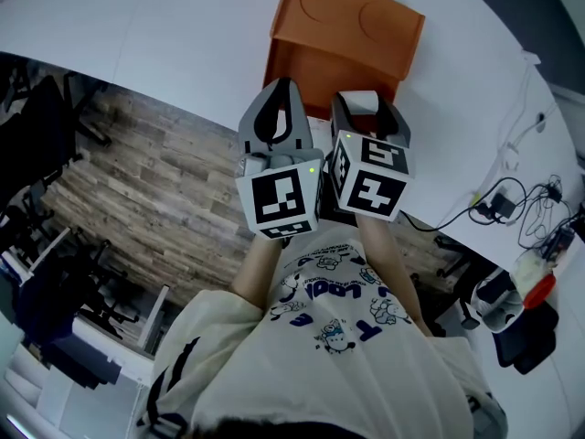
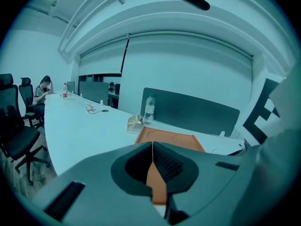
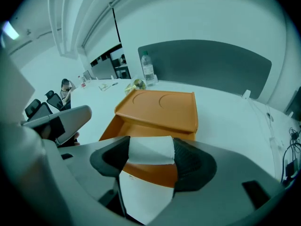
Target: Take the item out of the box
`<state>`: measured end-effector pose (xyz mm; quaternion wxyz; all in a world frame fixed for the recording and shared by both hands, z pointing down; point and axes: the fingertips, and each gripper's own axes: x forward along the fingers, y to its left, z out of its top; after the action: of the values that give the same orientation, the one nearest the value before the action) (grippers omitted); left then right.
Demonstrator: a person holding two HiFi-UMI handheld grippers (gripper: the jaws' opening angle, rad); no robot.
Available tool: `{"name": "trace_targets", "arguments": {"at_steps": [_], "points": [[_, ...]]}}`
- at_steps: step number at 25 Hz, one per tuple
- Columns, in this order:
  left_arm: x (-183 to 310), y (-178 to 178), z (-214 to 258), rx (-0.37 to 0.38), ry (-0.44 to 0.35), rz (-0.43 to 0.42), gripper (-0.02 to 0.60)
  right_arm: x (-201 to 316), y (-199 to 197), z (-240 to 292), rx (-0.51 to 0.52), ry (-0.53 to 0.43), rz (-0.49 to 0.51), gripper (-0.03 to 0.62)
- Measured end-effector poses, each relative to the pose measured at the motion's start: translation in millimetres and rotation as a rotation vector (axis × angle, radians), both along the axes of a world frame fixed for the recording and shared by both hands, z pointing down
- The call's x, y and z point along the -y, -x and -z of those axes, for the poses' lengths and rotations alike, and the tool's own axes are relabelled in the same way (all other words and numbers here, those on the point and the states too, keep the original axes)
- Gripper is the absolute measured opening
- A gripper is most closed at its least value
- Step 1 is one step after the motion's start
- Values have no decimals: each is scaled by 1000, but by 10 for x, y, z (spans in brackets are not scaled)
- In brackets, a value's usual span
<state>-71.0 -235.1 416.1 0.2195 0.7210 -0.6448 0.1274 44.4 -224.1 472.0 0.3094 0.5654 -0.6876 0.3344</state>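
The right tool (image 3: pixel 150 149) clamps a plain white, paper-like item (image 3: pixel 149 154); the left tool (image 2: pixel 152 147) is closed.

I had bare table (image 1: pixel 164 35) left of the orange box (image 1: pixel 347 16); a water bottle (image 2: pixel 149 109) and a crumpled wrapper (image 2: pixel 135 123) stood just behind it.

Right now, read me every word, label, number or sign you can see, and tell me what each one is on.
Nothing reads clearly.
Shirt print: blue letters among cartoon figures, upside down, too warped to read.
Marker cubes: black-and-white square patterns, no words.
Bottle label: too small to read.
Orange box and white item: no print that I can make out.
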Motion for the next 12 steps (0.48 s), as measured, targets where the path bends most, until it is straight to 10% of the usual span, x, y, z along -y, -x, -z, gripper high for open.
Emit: {"name": "trace_targets", "arguments": {"at_steps": [12], "points": [[-29, -59, 383, 22, -87, 1, 20, 105, -29, 536, 51, -148, 1, 287]]}}
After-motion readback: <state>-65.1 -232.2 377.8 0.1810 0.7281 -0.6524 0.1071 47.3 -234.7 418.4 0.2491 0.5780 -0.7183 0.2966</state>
